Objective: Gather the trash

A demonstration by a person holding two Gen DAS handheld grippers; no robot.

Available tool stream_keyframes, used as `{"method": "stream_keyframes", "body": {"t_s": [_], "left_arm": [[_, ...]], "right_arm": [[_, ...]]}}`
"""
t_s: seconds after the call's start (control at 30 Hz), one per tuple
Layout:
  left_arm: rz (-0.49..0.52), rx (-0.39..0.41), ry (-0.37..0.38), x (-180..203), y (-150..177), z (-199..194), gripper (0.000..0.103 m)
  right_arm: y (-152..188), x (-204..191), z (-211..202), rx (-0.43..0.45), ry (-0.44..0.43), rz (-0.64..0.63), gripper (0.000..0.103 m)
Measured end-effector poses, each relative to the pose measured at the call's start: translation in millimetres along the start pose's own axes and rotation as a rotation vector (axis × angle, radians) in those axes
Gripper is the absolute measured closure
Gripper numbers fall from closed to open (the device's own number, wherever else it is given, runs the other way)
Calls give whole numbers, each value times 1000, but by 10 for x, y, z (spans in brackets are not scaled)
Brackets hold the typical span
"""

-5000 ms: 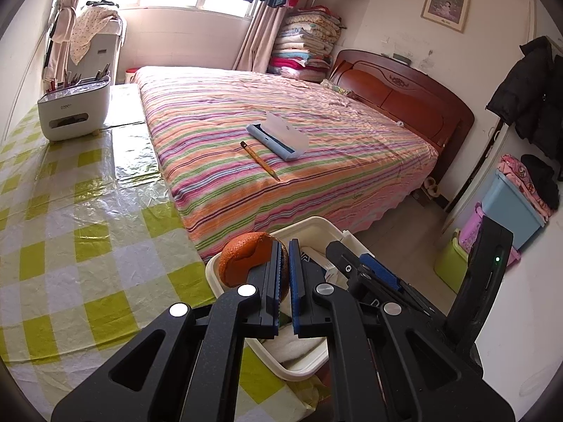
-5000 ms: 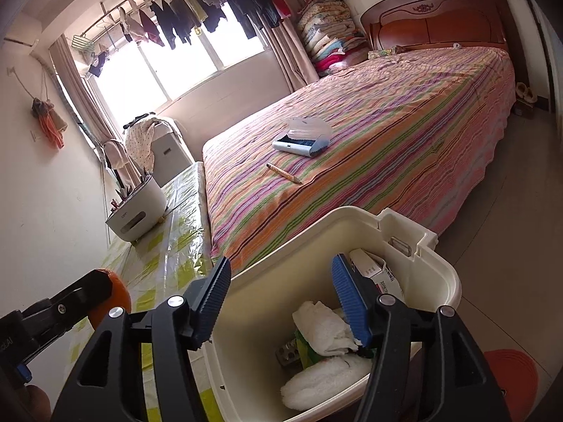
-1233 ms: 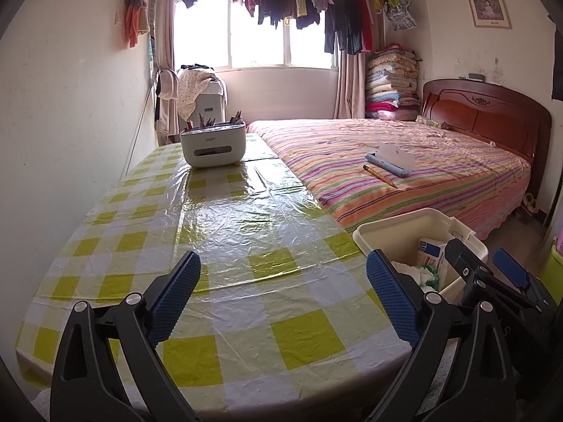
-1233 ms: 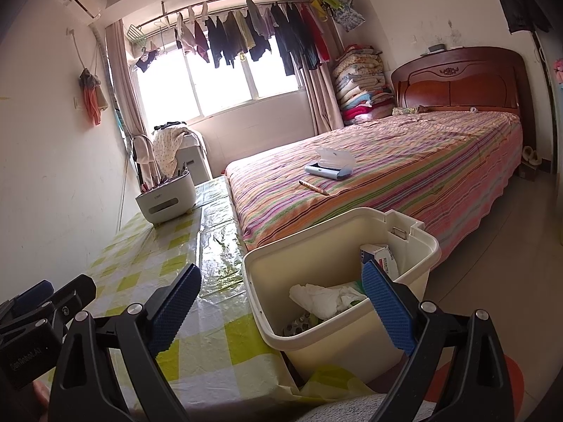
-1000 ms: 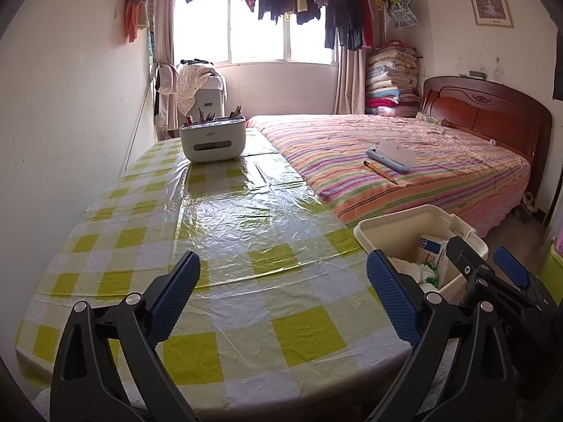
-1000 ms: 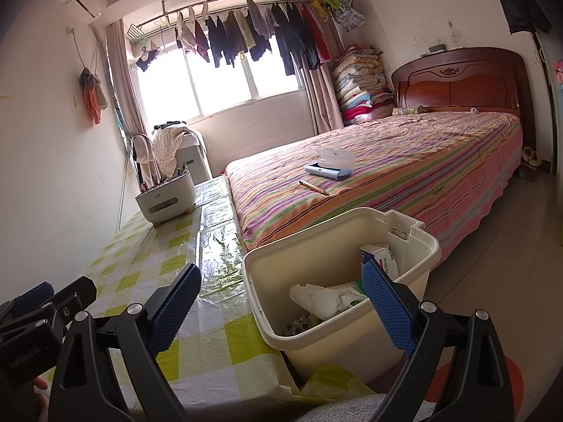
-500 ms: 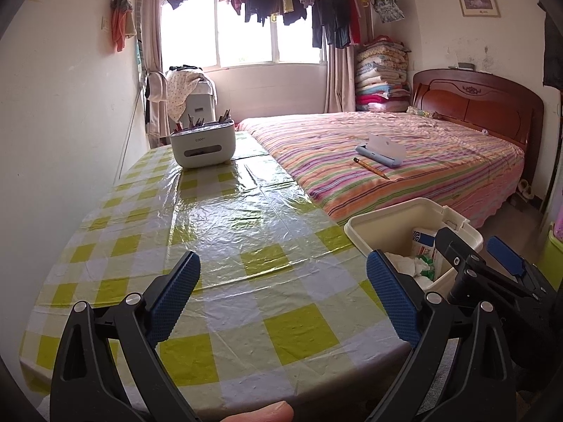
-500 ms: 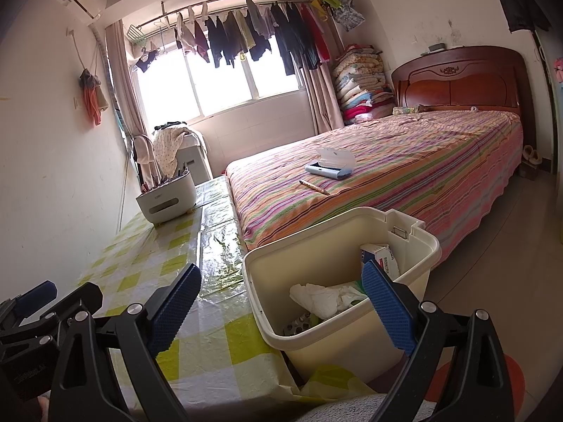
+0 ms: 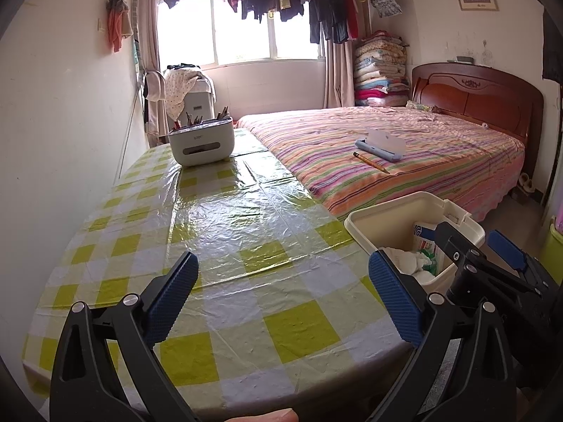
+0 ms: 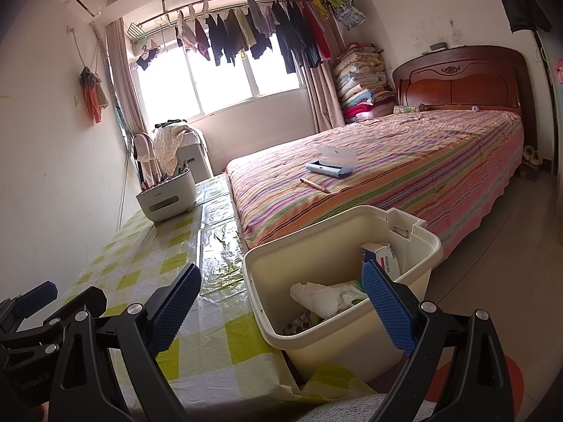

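A cream plastic bin [image 10: 337, 239] stands beside the table's right edge and holds crumpled white tissue [image 10: 323, 297], a small carton [image 10: 381, 255] and other scraps. It also shows in the left wrist view [image 9: 373, 216]. My left gripper [image 9: 281, 299] is open and empty over the near end of the yellow-checked table [image 9: 225, 232]. My right gripper [image 10: 281, 302] is open and empty, its jaws wide in front of the bin. No loose trash shows on the table.
A white pencil organiser [image 9: 201, 142] stands at the table's far end. A striped bed [image 9: 404, 147] lies right of the table, with a pencil [image 9: 371, 162] and an open blue pencil case [image 9: 380, 145] on it. A wall runs along the left.
Five seconds ago my left gripper was shut on an orange peel over the bin; now it is open, empty and back over the table. In the last second both views barely shifted.
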State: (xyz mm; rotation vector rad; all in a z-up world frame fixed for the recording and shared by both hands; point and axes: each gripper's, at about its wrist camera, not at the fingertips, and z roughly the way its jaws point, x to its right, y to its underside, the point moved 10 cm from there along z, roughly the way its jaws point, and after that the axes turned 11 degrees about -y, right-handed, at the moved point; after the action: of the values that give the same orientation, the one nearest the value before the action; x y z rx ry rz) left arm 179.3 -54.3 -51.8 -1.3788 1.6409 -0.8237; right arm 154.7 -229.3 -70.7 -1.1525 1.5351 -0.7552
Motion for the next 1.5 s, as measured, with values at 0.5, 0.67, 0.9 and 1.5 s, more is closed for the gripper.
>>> {"method": "stream_keyframes", "body": {"t_s": [0.5, 0.67, 0.9, 1.5], "left_arm": [[23, 19, -12, 16, -3, -32, 7], [27, 26, -18, 16, -10, -29, 7], [25, 23, -18, 2, -15, -17, 7], [50, 16, -19, 33, 16, -4, 7]], "right_arm": [[3, 10, 13, -2, 1, -5, 13], [2, 9, 14, -3, 1, -6, 13], [15, 33, 41, -7, 1, -5, 13], [12, 44, 44, -8, 1, -7, 13]]}}
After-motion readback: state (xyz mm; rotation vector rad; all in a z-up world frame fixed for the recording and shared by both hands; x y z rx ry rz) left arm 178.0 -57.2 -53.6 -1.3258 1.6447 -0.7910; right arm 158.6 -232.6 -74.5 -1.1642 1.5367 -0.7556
